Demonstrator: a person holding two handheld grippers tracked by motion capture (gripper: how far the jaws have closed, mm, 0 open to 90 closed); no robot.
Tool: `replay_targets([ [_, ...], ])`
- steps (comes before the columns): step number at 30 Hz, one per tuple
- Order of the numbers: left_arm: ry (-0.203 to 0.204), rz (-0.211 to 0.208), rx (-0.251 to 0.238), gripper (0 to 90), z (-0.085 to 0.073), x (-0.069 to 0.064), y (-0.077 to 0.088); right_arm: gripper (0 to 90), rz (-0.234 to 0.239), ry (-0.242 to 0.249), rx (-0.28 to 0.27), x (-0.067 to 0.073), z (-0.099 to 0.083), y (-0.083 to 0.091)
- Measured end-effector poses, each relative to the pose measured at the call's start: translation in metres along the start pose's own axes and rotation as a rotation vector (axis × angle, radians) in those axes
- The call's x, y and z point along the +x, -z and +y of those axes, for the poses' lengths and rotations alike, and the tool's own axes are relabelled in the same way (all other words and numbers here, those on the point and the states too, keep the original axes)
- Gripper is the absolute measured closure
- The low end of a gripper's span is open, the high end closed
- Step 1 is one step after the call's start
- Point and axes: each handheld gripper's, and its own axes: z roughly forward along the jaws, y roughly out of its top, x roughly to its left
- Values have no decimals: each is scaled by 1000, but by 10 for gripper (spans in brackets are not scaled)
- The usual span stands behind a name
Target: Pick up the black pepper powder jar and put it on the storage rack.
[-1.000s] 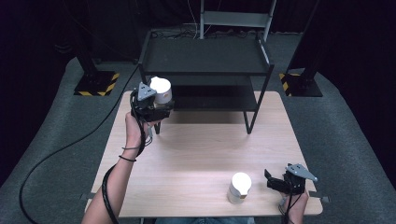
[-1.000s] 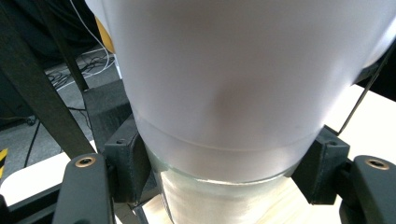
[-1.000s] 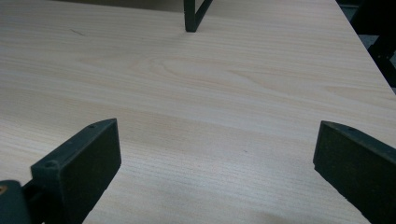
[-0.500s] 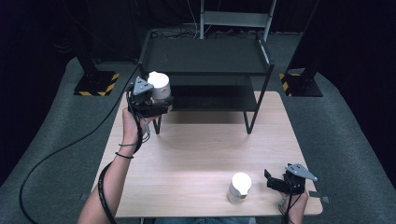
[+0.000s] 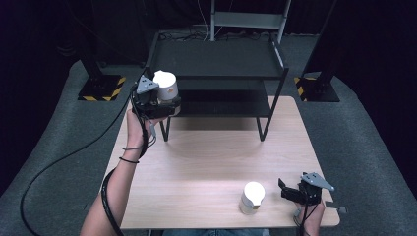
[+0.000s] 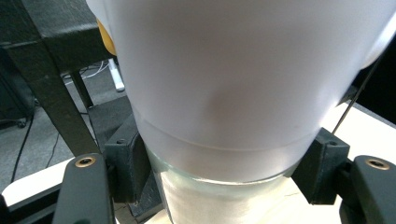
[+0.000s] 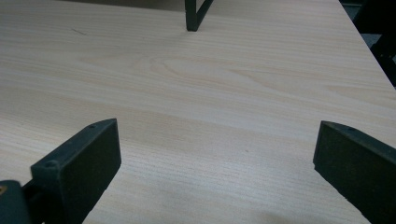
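A white cup (image 5: pixel 165 84) is held off the table at the rack's front left corner, with my left gripper (image 5: pixel 168 102) shut on its lower part. In the left gripper view the cup (image 6: pixel 233 93) is very close, its frosted wall pressed between both pads of my left gripper (image 6: pixel 224 170). A second white cup (image 5: pixel 252 196) stands upright near the table's front edge. My right gripper (image 5: pixel 284 191) rests just right of it, apart from it and open. The right gripper view shows my right gripper (image 7: pixel 215 154) with jaws wide over bare wood.
A black two-tier rack (image 5: pixel 216 64) stands at the back of the wooden table (image 5: pixel 206 157); its front legs (image 7: pixel 194 14) reach down to the tabletop. A cable trails off the table's left side. Dark floor and stand bases surround the table.
My left gripper has carried the white cup a little higher and farther back toward the rack. The right gripper and the second cup have stayed put.
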Motion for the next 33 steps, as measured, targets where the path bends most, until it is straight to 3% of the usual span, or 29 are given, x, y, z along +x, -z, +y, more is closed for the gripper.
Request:
replay_targets([
  [12,0,-5,-10,306,11,3,10,0,-2,2,0,1,0,0],
  [33,-22,-8,-21,306,33,-3,20,1,-2,-1,-3,0,-1,0],
])
